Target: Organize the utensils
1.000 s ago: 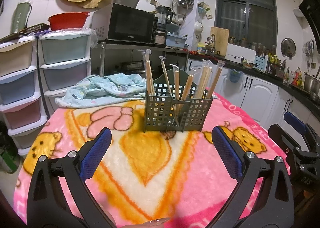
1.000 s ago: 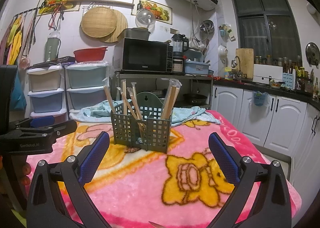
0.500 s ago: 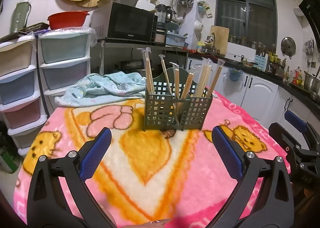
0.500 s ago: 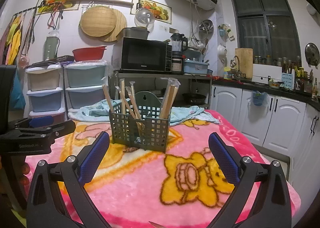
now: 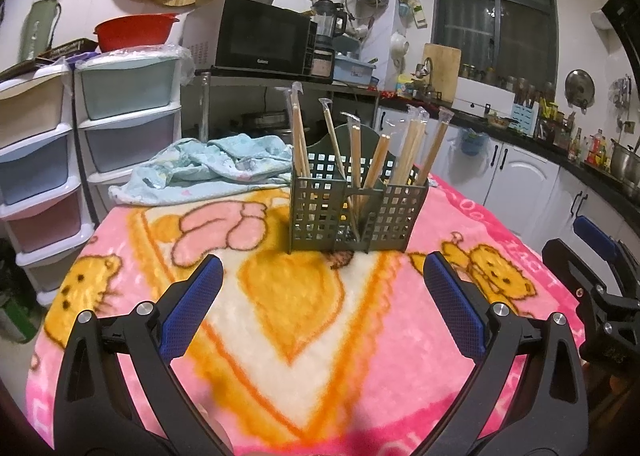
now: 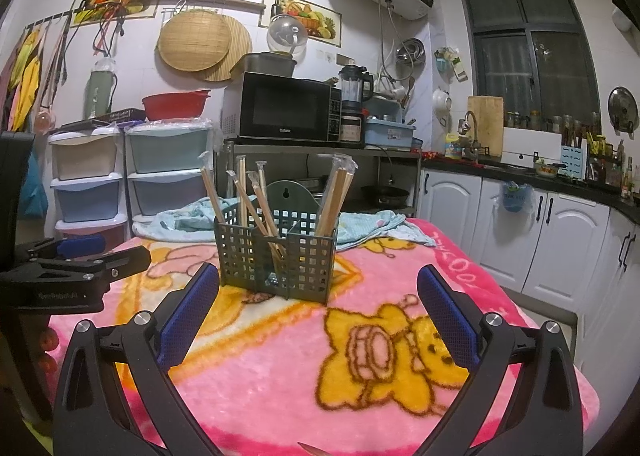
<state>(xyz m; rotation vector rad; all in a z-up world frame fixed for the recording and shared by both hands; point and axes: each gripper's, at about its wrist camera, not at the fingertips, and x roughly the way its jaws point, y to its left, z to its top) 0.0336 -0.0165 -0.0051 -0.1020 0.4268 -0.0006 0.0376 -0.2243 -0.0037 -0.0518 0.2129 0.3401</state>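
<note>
A dark green lattice utensil caddy (image 5: 352,212) (image 6: 276,256) stands upright in the middle of the table, on a pink cartoon blanket (image 5: 288,296) (image 6: 360,336). Several wrapped pairs of wooden chopsticks (image 5: 416,148) (image 6: 336,196) lean in its compartments. My left gripper (image 5: 320,296) is open, a short way in front of the caddy, with nothing between its blue pads. My right gripper (image 6: 318,304) is also open and empty, in front of the caddy and to its right. The left gripper's body (image 6: 72,268) shows at the left edge of the right wrist view.
A crumpled light blue cloth (image 5: 208,168) lies behind the caddy at the table's far edge. Stacked plastic drawers (image 5: 48,160) stand to the left, a microwave (image 6: 284,108) on a metal shelf behind. White cabinets (image 6: 560,232) run along the right.
Both grippers have shifted only slightly; the caddy sits a little lower and nearer in the right wrist view. Both stay open and empty.
</note>
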